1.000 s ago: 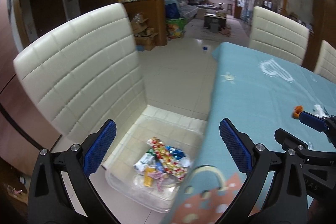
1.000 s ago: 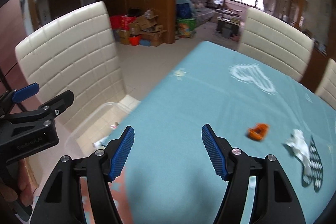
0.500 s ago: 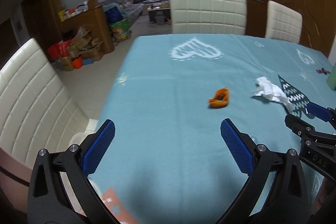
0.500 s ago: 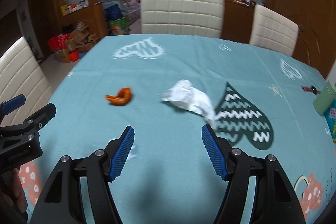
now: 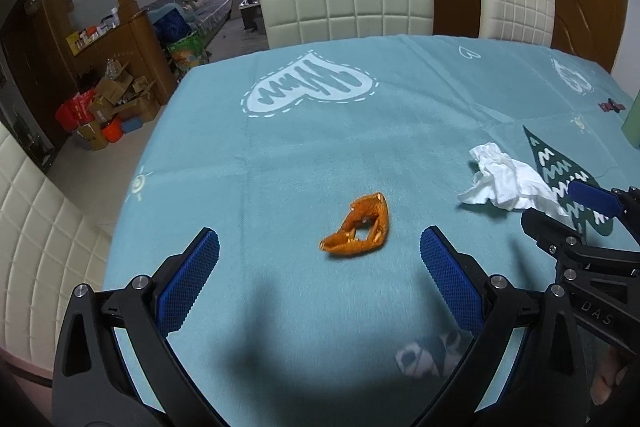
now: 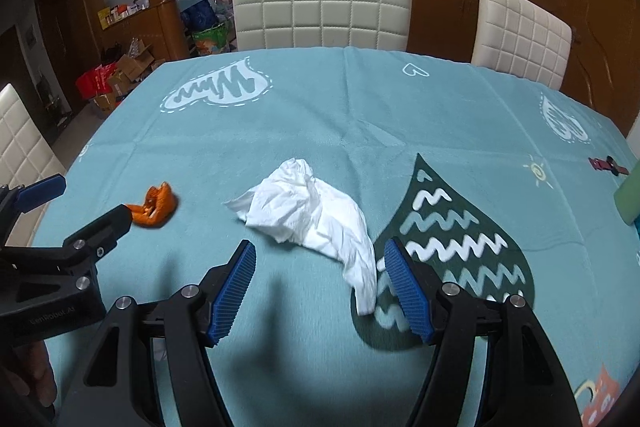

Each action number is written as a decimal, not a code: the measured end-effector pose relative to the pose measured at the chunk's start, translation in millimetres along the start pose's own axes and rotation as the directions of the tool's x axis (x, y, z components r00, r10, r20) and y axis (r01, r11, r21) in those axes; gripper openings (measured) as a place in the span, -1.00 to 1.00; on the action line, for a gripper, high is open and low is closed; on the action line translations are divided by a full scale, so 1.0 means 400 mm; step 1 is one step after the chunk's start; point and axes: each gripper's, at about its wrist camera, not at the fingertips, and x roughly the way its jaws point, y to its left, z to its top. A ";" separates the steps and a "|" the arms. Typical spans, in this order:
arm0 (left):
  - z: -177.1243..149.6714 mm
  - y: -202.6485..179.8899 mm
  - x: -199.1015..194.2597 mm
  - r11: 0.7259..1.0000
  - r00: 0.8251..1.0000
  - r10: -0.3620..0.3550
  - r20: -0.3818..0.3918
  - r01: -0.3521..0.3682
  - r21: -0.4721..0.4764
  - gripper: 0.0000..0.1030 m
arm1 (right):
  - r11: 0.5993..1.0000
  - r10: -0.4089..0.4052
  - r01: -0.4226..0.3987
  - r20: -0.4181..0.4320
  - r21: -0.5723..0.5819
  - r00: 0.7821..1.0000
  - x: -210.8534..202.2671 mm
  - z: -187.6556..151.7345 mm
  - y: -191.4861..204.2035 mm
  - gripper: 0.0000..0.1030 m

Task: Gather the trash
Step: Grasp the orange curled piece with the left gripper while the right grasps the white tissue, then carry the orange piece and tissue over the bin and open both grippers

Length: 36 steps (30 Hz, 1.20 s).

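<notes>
An orange peel (image 5: pixel 359 227) lies on the teal tablecloth (image 5: pixel 320 131); it also shows in the right wrist view (image 6: pixel 155 207). A crumpled white tissue (image 6: pixel 316 219) lies to its right, also in the left wrist view (image 5: pixel 506 181). My left gripper (image 5: pixel 320 251) is open and empty, just short of the peel, which sits between the finger lines. My right gripper (image 6: pixel 320 259) is open and empty, its fingers either side of the tissue's near end.
White padded chairs (image 6: pixel 322 1) stand at the far side and a second one at the right (image 6: pixel 520 35). Another chair (image 5: pixel 36 227) is at the left edge. A green object (image 6: pixel 628 199) and a small red item (image 6: pixel 604 165) lie far right. Boxes clutter the floor (image 5: pixel 108 107).
Both grippers swung from the floor bin beside the chair to the tabletop and moved forward. The peel and tissue are now close in front of the open fingers.
</notes>
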 end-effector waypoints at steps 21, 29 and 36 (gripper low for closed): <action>0.013 0.010 0.086 0.997 0.995 -0.079 -0.059 0.079 -0.005 -0.43 | 0.996 0.055 -0.055 0.001 -0.067 0.998 0.057 0.027 0.021 -0.58; -0.010 0.058 -0.035 0.997 0.998 -0.066 -0.009 0.066 -0.036 -0.43 | 0.985 0.099 -0.094 0.024 -0.147 0.995 -0.052 0.001 0.101 -0.59; -0.061 0.133 -0.152 0.996 0.999 -0.016 0.040 0.019 -0.088 -0.43 | 0.966 0.152 -0.136 0.055 -0.219 0.987 -0.147 -0.014 0.188 -0.59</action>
